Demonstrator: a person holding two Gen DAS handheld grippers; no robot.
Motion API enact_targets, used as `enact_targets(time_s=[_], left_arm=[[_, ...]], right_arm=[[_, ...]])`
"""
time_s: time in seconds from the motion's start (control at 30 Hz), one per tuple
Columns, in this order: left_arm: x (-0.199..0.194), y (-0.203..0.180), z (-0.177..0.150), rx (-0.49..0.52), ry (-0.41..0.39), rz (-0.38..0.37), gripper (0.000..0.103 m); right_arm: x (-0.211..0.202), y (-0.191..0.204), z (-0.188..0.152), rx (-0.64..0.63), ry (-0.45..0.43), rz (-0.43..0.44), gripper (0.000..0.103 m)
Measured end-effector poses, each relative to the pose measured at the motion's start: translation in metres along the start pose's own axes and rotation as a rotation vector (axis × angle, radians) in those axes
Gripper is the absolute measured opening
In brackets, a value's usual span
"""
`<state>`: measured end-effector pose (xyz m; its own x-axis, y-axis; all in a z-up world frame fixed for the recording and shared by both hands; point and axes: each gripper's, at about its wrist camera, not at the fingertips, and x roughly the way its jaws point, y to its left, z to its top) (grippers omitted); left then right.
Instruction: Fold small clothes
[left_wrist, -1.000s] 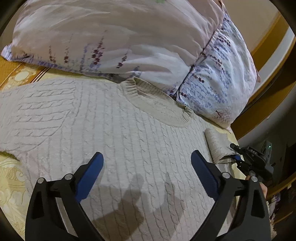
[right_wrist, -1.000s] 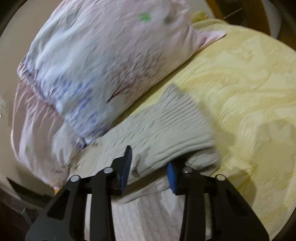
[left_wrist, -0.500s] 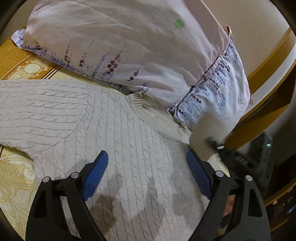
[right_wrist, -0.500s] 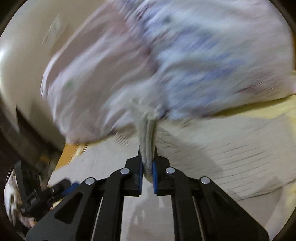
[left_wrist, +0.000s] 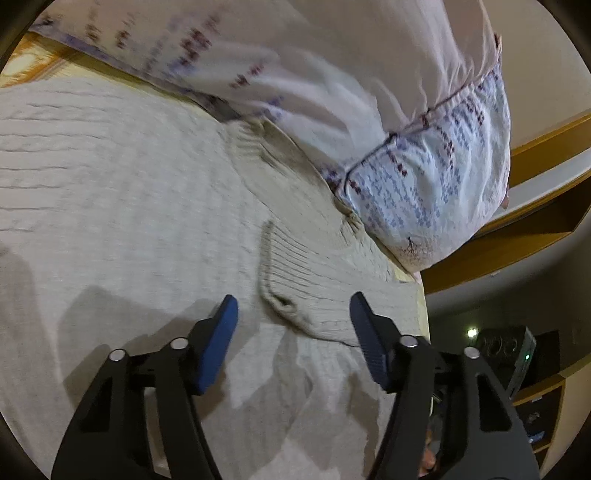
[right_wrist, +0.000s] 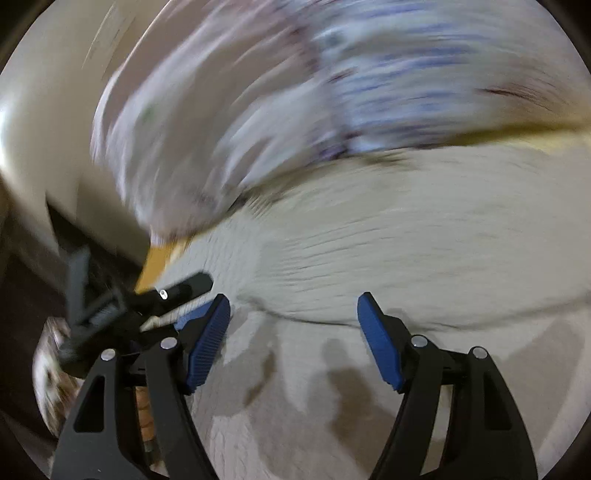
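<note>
A cream cable-knit sweater (left_wrist: 129, 192) lies spread flat on the bed, its collar (left_wrist: 280, 155) against the pillow. Its right sleeve (left_wrist: 306, 273) lies folded across the body, cuff end toward the middle. My left gripper (left_wrist: 291, 328) is open and empty, hovering just above the folded sleeve's cuff. My right gripper (right_wrist: 293, 332) is open and empty above the sweater (right_wrist: 369, 251), near the folded sleeve's edge. The left gripper's black frame (right_wrist: 122, 306) shows at the left of the blurred right wrist view.
A floral white and lilac pillow (left_wrist: 406, 122) lies along the sweater's top edge, also in the right wrist view (right_wrist: 295, 92). A yellow patterned bedspread (left_wrist: 26, 66) shows at the corner. A wooden headboard (left_wrist: 535, 229) and dark shelves (left_wrist: 517, 354) stand at the right.
My right gripper carried the sleeve over the sweater's body, opened and let it go. My left gripper moved right toward the laid sleeve and stayed open.
</note>
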<state>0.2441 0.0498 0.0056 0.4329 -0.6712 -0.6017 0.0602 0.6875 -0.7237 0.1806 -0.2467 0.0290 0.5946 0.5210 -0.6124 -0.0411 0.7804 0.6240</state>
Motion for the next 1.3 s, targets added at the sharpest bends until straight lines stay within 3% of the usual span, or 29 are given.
enact_targets(time_s=[0.2,0.27,0.3,0.33,0.6,0.7,0.87,1.13,1.3], left_arm=[[0.03,-0.01,0.003,-0.026,0.072,0.036,0.036],[0.036,-0.01,0.004,-0.04,0.073,0.037,0.022],[0.039,-0.01,0.005,-0.042,0.069,0.033,0.01],[0.041,-0.01,0.007,-0.039,0.061,0.032,0.008],[0.018,-0.024,0.032,0.097,-0.036,0.07,0.007],[0.005,-0.005,0.039,0.085,-0.06,0.128,0.007],[0.003,0.023,0.034,0.061,-0.035,0.182,0.007],[0.015,0.029,0.032,0.08,-0.029,0.201,0.009],[-0.003,0.03,0.026,0.076,-0.036,0.164,0.016]], right_arm=[[-0.057,-0.061,0.001,0.145,-0.109,-0.045,0.071],[-0.076,-0.076,0.002,0.175,-0.162,-0.064,0.071],[-0.084,-0.081,0.003,0.189,-0.184,-0.07,0.071],[-0.091,-0.087,0.003,0.204,-0.208,-0.076,0.071],[-0.092,-0.095,0.013,0.188,-0.22,-0.105,0.071],[-0.076,-0.086,0.017,0.151,-0.181,-0.106,0.071],[-0.043,-0.063,0.025,0.057,-0.093,-0.144,0.071],[0.009,-0.042,0.02,-0.086,0.013,-0.339,0.077],[0.021,-0.028,0.008,-0.19,0.014,-0.413,0.086]])
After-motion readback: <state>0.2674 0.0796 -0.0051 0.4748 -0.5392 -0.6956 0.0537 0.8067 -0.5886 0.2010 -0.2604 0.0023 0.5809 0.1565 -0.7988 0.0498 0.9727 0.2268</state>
